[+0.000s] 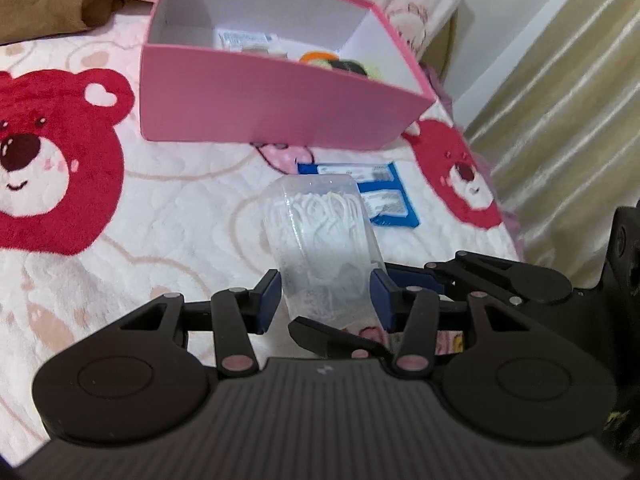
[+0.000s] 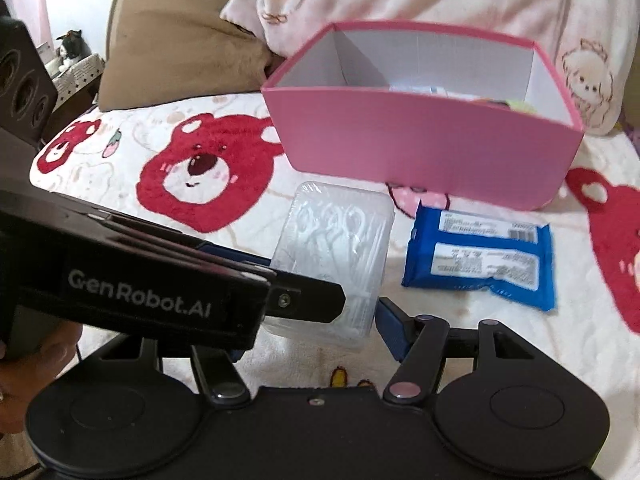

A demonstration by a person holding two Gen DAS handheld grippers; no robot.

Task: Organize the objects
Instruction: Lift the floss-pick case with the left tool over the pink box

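A clear plastic box of white floss picks [image 1: 320, 236] [image 2: 340, 240] hangs tilted above the bedspread. My left gripper [image 1: 325, 298] is shut on it, blue pads pressed to both sides. In the right wrist view the left gripper [image 2: 304, 284] reaches in from the left across the box's lower end. My right gripper [image 2: 324, 322] also clasps that lower end. Its right pad [image 2: 390, 326] touches the box edge and its left pad is hidden behind the left gripper. A blue wipes packet [image 1: 394, 196] [image 2: 480, 264] lies flat just right of the box. The open pink box [image 1: 280, 100] [image 2: 420, 148] stands beyond.
The pink box holds several small items at its right end. The bedspread [image 1: 160, 208] shows red bears. A brown pillow [image 2: 180, 60] and pink pillows lie behind. The bed edge and a curtain [image 1: 560, 120] run on the right. A hand [image 2: 24, 380] holds the left gripper.
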